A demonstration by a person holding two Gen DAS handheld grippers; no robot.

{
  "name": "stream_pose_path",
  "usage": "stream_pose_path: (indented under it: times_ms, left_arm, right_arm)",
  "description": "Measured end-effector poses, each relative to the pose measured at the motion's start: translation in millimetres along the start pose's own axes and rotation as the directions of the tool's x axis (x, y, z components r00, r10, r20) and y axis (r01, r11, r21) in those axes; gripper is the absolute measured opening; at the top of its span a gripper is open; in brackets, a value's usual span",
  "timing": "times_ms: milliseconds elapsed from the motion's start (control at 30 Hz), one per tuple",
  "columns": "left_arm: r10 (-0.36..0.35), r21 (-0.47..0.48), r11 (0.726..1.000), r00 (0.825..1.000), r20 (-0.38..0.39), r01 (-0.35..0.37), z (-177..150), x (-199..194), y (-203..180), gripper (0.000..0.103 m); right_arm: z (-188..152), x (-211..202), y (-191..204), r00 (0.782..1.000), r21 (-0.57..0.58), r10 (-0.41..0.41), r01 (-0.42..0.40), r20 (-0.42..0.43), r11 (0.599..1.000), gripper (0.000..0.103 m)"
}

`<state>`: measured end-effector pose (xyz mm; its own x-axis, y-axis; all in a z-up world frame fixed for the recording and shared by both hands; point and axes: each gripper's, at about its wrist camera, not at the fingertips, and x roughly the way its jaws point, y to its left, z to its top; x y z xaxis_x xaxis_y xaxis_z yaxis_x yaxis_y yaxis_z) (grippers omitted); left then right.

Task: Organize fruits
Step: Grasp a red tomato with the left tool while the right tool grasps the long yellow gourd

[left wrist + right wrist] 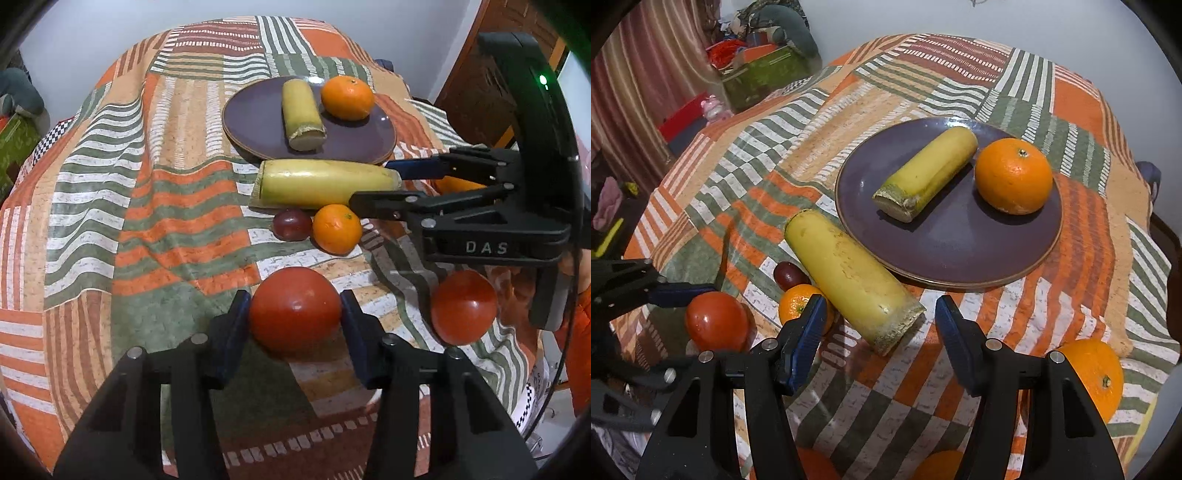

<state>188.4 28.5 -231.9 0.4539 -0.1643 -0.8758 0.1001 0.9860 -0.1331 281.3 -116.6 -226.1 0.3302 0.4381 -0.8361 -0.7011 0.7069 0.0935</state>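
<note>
left gripper [294, 317] clamps tomato [294, 308]; right gripper [881, 325] straddles banana piece [849, 280].

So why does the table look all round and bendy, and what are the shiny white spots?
Left wrist view: the fisheye lens bulges the tablecloth and darkens the corners; a lamp glints on the tomato and plate. Right wrist view: same bending; glare on the plate rim, soft shadow beside the orange.

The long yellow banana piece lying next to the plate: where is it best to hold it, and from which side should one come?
Probably grip the long yellow banana piece across its middle, coming from above, with the fingers on its two long sides. It lies flat on the cloth and is round and tapering, so the ends give less hold. The small orange and the plate crowd its sides; the right hand-held gripper already straddles its cut end.
</note>
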Motion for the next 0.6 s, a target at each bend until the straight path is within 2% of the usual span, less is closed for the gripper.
stream_pose_path:
  times_ms: [67,300,600]
  left_arm:
    - [-0.005,-0.003,1.000,1.000,0.000,0.005,0.6,-0.6,0.9,0.048]
    - [0.030,-0.024,0.999,0.999,0.026,-0.029,4.8,-12.1,11.9,0.047]
    - [0.052,-0.048,0.998,0.997,0.064,-0.049,7.2,-28.6,19.7,0.047]
  right_arm:
    - [-2.5,-0.3,0.8,1.000,-0.006,0.017,-0.017,0.003,1.000,0.046]
    - [-9.8,-7.8,2.5,1.000,-0.009,-0.011,0.011,0.027,1.000,0.041]
    - [-43.5,-40.0,-5.4,0.998,-0.017,-0.064,0.064,-0.004,0.998,0.035]
